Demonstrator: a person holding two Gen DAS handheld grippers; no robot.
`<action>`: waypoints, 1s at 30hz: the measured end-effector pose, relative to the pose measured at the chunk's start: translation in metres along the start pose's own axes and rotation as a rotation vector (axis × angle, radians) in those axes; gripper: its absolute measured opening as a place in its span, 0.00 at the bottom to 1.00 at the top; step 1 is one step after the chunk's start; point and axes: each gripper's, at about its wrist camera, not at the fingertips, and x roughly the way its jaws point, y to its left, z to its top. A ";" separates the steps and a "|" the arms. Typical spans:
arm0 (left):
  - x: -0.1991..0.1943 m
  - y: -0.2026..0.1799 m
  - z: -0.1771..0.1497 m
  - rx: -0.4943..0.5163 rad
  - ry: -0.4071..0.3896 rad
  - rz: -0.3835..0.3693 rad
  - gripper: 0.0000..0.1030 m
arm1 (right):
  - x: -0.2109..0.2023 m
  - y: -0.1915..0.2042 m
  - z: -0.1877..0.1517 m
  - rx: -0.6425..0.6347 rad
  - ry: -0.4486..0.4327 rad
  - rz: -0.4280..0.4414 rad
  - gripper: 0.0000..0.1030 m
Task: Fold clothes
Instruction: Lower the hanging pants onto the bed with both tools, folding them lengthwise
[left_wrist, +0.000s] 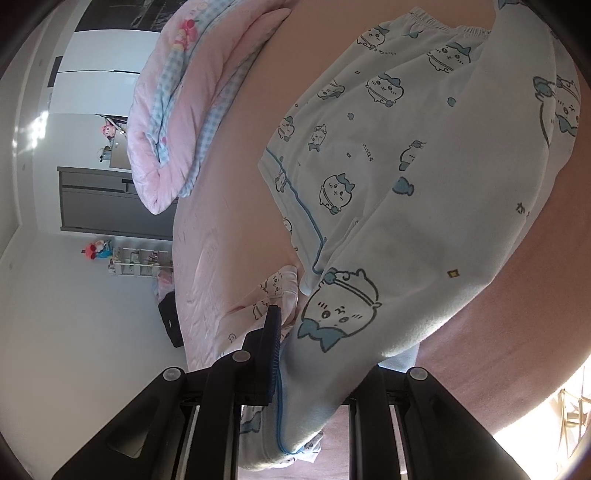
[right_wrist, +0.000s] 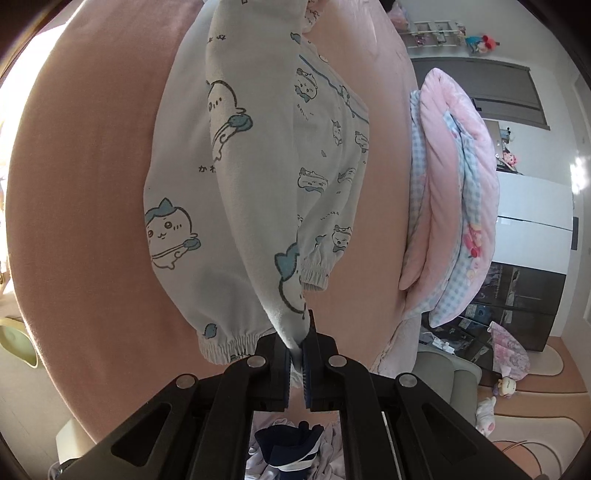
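Two grippers, one garment: your right gripper (right_wrist: 295, 354) has its fingers (right_wrist: 279, 363) clenched on a bunched fold of the pale blue pajama pants (right_wrist: 251, 177), right beside the elastic waistband (right_wrist: 229, 345), and the cloth rises taut from the pinch. Your left gripper (left_wrist: 295, 354) is closed down on the same pajama pants (left_wrist: 406, 177); only one ribbed finger (left_wrist: 271, 350) shows, the other is buried under the fabric, which drapes thick over that side. The pants hang stretched between your hands above the pink bed (right_wrist: 92, 166), with a gathered cuff (right_wrist: 314, 277) dangling loose off the right-hand edge of the cloth in the right wrist view, and a blue-piped hem (left_wrist: 303, 218) lying lower in the left wrist view. Open sheet spreads wide on the sunlit side of the garment, so that flank is roomy. On the other flank, a rolled pink quilt (right_wrist: 443, 192) lies along the mattress, near the pants but apart from them. Beyond the bed's edge, a pile of clothes (right_wrist: 288, 450) sits low under your right gripper.
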 end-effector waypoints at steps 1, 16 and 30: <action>0.004 0.001 0.003 0.010 0.006 -0.010 0.14 | 0.004 -0.004 0.001 0.010 0.006 0.016 0.05; 0.043 0.010 0.032 0.098 0.038 -0.010 0.14 | 0.055 -0.021 0.023 -0.012 0.062 0.073 0.05; 0.074 0.049 0.074 0.076 0.060 0.072 0.14 | 0.094 -0.051 0.027 0.076 0.131 0.098 0.05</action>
